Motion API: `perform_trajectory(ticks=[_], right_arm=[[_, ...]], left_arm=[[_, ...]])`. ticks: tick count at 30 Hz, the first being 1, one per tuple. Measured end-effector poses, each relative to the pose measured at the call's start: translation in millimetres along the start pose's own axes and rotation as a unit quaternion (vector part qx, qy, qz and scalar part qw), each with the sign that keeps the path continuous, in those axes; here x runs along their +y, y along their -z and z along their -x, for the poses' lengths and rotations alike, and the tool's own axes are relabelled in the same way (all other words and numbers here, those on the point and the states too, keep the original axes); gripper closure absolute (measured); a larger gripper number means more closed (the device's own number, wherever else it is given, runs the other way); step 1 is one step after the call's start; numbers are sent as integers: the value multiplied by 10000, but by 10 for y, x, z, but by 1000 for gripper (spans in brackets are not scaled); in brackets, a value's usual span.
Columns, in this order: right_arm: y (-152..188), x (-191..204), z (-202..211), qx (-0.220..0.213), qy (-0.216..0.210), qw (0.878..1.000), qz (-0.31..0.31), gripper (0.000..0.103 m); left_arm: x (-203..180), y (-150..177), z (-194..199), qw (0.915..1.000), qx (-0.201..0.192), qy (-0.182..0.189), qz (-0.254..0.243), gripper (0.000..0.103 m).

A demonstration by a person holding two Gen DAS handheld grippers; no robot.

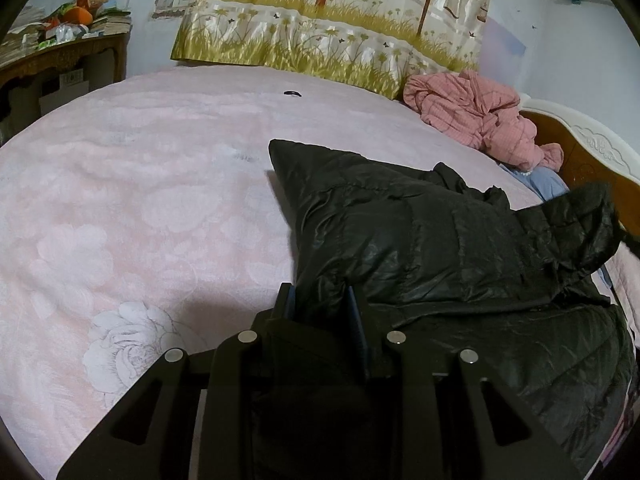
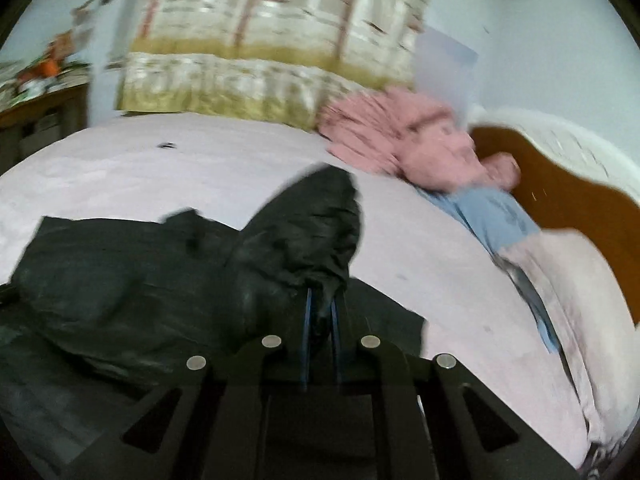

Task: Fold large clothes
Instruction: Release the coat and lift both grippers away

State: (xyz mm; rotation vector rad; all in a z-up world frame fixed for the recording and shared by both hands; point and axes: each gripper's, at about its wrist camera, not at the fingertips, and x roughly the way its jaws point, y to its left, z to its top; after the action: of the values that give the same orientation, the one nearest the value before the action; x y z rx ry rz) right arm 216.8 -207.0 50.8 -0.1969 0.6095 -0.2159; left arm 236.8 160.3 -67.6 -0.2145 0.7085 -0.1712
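Note:
A black puffer jacket [image 1: 440, 240] lies on the pink floral bedspread [image 1: 140, 200]. My left gripper [image 1: 322, 300] is shut on a fold of the jacket and holds it lifted above the bed, with a pointed corner standing up behind. In the right wrist view, which is blurred, my right gripper [image 2: 321, 312] is shut on another part of the black jacket [image 2: 304, 224], raised into a peak. The rest of the jacket spreads to the left below it.
A crumpled pink checked garment [image 1: 480, 116] and a light blue cloth [image 1: 544, 182] lie at the head of the bed by the wooden headboard [image 1: 580, 152]. A floral curtain [image 1: 320, 20] hangs behind. A cluttered wooden desk [image 1: 60, 52] stands far left. A small black object [image 1: 292, 93] lies on the bedspread.

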Motion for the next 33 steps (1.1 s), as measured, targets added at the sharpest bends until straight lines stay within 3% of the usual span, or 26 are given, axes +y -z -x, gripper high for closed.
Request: perform_trajectory(ticks=[5,10,15,17,19,23,29,33], right_arm=[[226,-386,-411,633,1,9978,-177,93],[466,-711,-403,696,-15,9952,-692,90],[660,-895,138,258,-246,9937,-1059,85],[777,-918,428,-5,-423,9924,-1158,75],[906,-889,697,-247,-517,9912,-1194,68],[1180,-795,1091,-576,-450,9877,-1384,68],[1523,-676,1470,-766,-740,9817,-1576,68],[1667,-614,1635,-774,-746,9843,-1401,68]], left_arm=[[4,4,17,10000,-53,49,20,78],[10,13,61,9999,-119,-101,16,77],[-254,43,415,9942,-746,-370,-681,77],[-413,100,644,9891,-1026,-416,-969,77],[-529,147,853,9872,-1147,-222,-1089,77],[-795,306,1377,9790,-1550,-11,-1326,77],[-1174,526,1919,9642,-2044,254,-1669,74],[-1335,652,2092,9545,-2303,234,-1879,59]])
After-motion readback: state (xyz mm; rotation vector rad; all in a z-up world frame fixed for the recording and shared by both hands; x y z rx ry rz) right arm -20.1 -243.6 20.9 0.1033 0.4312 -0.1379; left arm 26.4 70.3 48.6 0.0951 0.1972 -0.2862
